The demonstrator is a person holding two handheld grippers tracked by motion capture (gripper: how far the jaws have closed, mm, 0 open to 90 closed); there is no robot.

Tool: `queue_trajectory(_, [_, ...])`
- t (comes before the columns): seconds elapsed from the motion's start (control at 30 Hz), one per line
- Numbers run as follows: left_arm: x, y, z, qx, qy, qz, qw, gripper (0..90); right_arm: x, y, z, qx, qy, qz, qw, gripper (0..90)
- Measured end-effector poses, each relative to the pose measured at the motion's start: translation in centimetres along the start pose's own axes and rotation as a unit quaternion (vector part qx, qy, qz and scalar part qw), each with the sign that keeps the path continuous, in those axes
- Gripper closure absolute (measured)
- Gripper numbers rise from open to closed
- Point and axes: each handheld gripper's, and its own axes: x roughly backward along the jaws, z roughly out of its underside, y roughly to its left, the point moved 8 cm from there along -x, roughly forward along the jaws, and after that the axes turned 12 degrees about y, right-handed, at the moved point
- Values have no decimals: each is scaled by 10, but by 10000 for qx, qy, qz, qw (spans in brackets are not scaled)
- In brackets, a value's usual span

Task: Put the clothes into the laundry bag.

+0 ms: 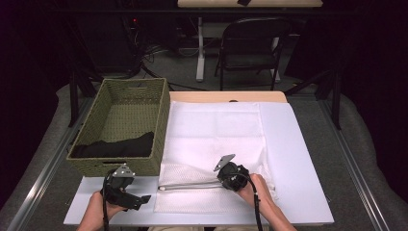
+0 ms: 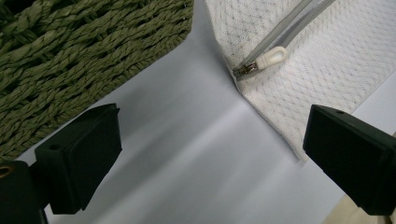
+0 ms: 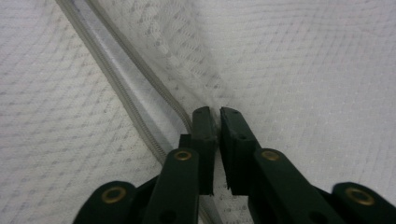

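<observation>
One mesh bag lies flat at the middle of the counter, its zipper running along the lower edge of the bag in the high view, with the pull at the left end of that line, seen at the upper middle of the left gripper view. The right tongs sit at the lower centre of the high view, over the right part of the zipper, nearly pressed together and pinching a fold of mesh just beside the zipper tape, most likely to pin the bag so that the slider can be drawn without the cloth bunching. The left tongs stand spread and empty at the lower left, over bare counter, aimed toward the pull but apart from it. Left of the bag sits a woven basket with a dark cloth inside, probably what the bag is meant to take.
</observation>
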Motion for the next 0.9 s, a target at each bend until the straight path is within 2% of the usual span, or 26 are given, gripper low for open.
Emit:
queue_trajectory(0.17, [0,-1,0,-14,-16,-2,10000,41,1,5,1,100,-20,-117,9999,738])
queue_trajectory(0.2, [0,-1,0,-17,-9,-7,10000,41,0,6,1,188,-18,-131,9997,709])
queue_trajectory(0.3, [0,-1,0,-11,-3,-2,10000,41,-1,7,2,241,30,-185,9995,687])
queue_trajectory(0.43, [0,-1,0,-18,6,2,10000,41,-3,8,1,168,-8,-341,9993,662])
queue_trajectory(0.6, [-1,-1,0,-31,26,17,10000,40,-4,8,2,131,-8,-480,9988,673])
queue_trajectory(0.73, [-2,-1,0,-31,39,7,10000,40,-5,7,2,116,-57,-478,9988,682])
queue_trajectory(0.8, [-2,-1,0,-30,45,13,10000,40,-5,5,2,32,-73,-478,9988,730])
queue_trajectory(0.9, [-2,-1,0,-35,53,8,10000,41,-5,3,2,-110,-120,-552,9983,738])
